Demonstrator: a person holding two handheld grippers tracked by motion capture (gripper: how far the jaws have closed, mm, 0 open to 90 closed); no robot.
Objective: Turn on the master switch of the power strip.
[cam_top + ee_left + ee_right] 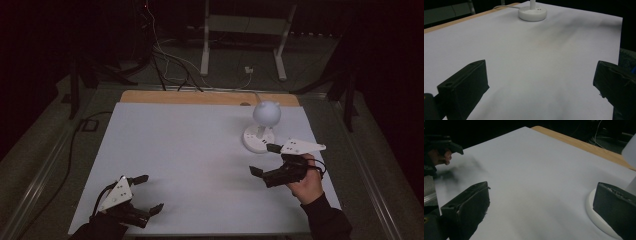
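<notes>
A small white desk lamp (264, 122) with a round head and a disc base (257, 140) stands on the white table (190, 145) at the right rear. My right gripper (264, 160) hovers just in front of the base, open, nothing between its jaws; the base edge (596, 220) shows beside its right jaw. My left gripper (150, 194) sits open near the front left corner of the table, holding nothing. From the left gripper view the lamp base (532, 13) lies far ahead.
A wooden strip (210, 97) runs along the table's far edge. Cables (170, 65) and a white stand's legs (242, 40) lie on the floor behind. The lamp's cord (506, 7) trails off the back. The surroundings are dark.
</notes>
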